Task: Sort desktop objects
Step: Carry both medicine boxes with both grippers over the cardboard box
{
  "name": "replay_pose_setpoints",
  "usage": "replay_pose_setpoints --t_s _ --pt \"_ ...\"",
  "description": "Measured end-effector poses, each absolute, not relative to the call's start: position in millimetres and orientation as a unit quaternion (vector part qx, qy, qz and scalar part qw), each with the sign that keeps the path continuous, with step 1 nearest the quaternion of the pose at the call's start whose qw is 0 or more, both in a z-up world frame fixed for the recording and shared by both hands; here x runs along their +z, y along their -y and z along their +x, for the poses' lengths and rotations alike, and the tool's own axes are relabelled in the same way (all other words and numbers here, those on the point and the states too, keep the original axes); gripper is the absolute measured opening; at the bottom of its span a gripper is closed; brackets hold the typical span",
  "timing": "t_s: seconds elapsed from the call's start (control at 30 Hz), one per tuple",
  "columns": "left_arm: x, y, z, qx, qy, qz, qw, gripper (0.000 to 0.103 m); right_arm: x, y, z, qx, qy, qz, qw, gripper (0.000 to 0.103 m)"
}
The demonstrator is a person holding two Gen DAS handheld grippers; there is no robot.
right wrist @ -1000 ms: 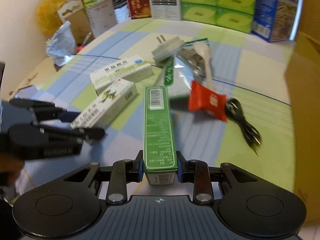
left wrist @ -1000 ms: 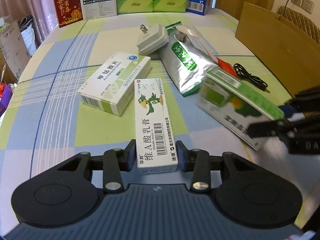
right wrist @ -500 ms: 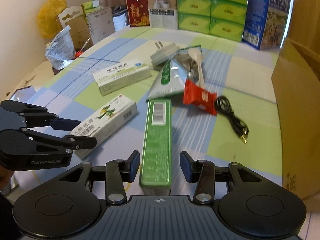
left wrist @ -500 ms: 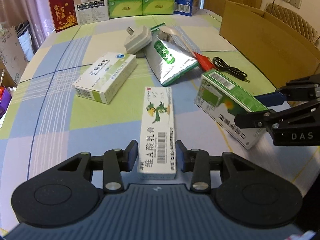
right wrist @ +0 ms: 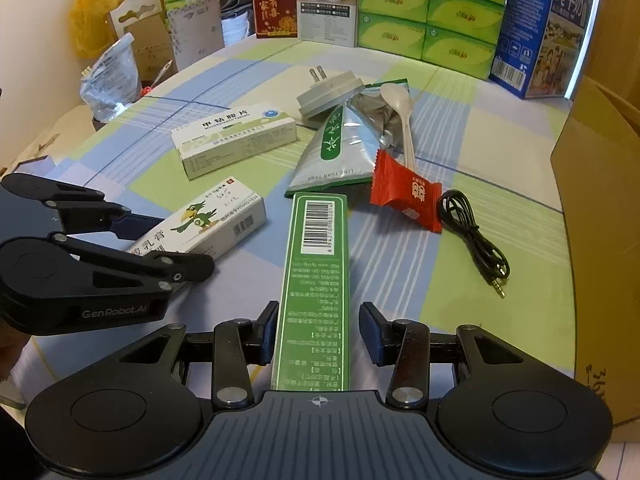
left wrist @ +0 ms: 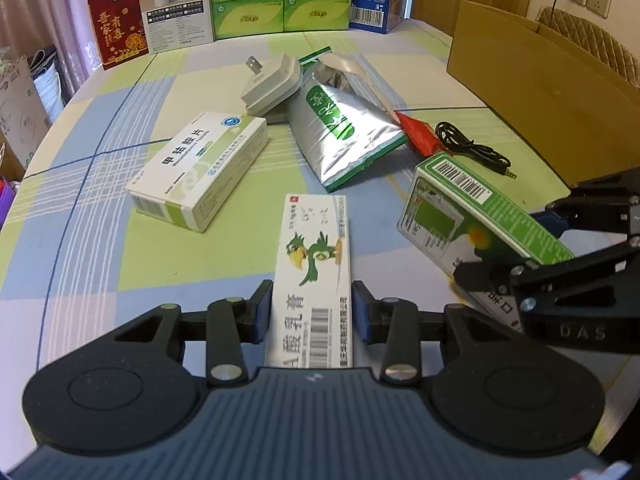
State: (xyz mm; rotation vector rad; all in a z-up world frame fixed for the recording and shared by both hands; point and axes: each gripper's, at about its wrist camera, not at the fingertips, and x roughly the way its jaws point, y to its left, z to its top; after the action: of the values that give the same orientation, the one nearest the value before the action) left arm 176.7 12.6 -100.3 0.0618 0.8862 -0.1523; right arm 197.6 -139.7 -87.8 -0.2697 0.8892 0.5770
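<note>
Boxes are what both hands are busy with: the parrot box lies between the fingers of the left hand-held gripper, and the green box lies between those of the right hand-held gripper. Both boxes sit on the tabletop, on the near side of the foil pouch, the parrot box to its left and the green box to its right.

The right gripper is released: a clear gap shows between its right pad and the box. The left one also looks released, with slim gaps at both pads, though the fisheye view makes that hard to be sure of.

Judging by this, the step in hand is setting down two medicine boxes side by side, near the white tablet box, which lies left of the pouch. The plug adapter, spoon, red candy and black cable cluster around the pouch, unsorted.

Next, both grippers should draw straight back off their boxes without nudging them, then reach for another item. The white tablet box seems a fair candidate to join the other two.
</note>
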Motion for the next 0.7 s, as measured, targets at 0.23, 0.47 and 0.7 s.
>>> replay_pose_setpoints --t_s 0.23,0.47,0.7 --pt "-101.2 -6.9 174.8 -0.071 -0.425 0.046 0.901 0.033 -89.5 138.4 196.9 0.269 -0.418 -0.13 0.858 0.028" --pt "-96.6 -5.7 164.7 -0.07 -0.427 0.037 0.901 0.033 -80.1 150.4 193.2 0.247 -0.401 -0.116 0.874 0.028" --pt "-82.6 3.1 151.7 -0.074 -0.423 0.023 0.903 0.033 -64.2 164.1 182.7 0.231 -0.401 -0.089 0.882 0.028"
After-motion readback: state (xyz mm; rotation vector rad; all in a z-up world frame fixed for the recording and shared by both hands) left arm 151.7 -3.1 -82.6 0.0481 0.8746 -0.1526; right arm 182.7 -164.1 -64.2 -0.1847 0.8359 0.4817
